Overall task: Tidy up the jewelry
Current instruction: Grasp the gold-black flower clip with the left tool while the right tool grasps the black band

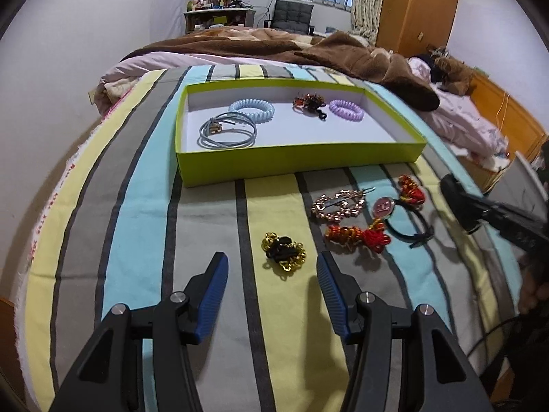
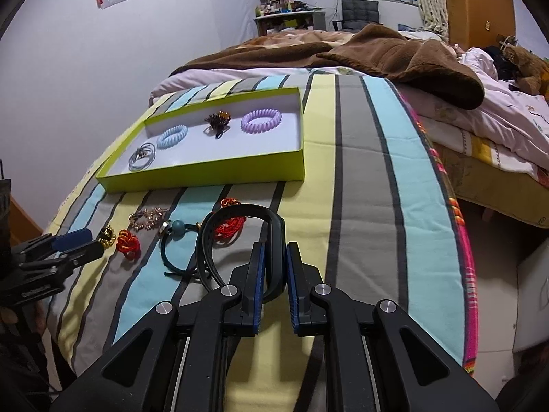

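Ribbed right claw [image 2: 275,255] pinching smooth black band [image 2: 240,240]

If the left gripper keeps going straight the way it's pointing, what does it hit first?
Most likely the gold and black hair tie, which lies on the striped bedspread just ahead of the open left gripper, roughly centred between its fingers. The green box sits further on.

I see the shallow lime-green cardboard tray [image 1: 298,163] at the frame's centre on the striped bedspread [image 1: 144,213]. In it, left to right: grey cord loops [image 1: 226,132], a pale blue spiral hair tie [image 1: 252,110], a beaded brown clip [image 1: 308,103], a lilac spiral hair tie [image 1: 346,110]. Below the tray, lower right, lie a gold-and-black chain scrunchie [image 1: 283,255] and a red-and-orange knotted cord [image 1: 357,237].
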A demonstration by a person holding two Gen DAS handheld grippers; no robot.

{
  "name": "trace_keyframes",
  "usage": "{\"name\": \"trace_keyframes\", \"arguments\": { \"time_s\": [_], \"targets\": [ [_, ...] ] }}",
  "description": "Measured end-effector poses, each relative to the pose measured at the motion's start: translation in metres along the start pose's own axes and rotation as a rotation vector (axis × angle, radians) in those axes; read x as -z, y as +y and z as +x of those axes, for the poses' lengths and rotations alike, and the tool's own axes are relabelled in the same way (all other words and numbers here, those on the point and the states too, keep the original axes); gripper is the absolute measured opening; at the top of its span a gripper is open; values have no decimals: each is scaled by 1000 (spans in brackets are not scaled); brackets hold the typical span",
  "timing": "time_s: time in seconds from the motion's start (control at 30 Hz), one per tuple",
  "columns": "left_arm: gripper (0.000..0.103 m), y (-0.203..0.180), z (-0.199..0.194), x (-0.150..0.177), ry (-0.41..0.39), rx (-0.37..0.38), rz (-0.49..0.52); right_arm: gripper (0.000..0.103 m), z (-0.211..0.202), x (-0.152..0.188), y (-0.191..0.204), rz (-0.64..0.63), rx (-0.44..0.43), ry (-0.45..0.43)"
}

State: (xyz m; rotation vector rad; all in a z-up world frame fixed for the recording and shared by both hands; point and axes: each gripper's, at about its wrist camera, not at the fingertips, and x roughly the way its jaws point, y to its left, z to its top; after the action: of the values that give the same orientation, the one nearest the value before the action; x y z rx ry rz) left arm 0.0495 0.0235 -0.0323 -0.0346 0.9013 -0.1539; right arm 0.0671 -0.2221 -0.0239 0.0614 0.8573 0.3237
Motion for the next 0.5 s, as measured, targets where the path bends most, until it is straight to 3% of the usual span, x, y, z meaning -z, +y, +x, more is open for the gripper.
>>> {"name": "trace_keyframes", "arguments": {
  "time_s": [0.1, 0.33, 0.5],
  "targets": [
    [56, -8, 6, -2, 6, -65, 59, 13, -5, 0, -1, 5, -5, -11],
    [55, -9, 10, -7, 5, -82, 57, 13, -8, -2, 1, -3, -7, -20],
    [39, -8, 9, -7, 3, -75, 58, 13, -9, -3, 2, -5, -10, -25]
  ]
}}
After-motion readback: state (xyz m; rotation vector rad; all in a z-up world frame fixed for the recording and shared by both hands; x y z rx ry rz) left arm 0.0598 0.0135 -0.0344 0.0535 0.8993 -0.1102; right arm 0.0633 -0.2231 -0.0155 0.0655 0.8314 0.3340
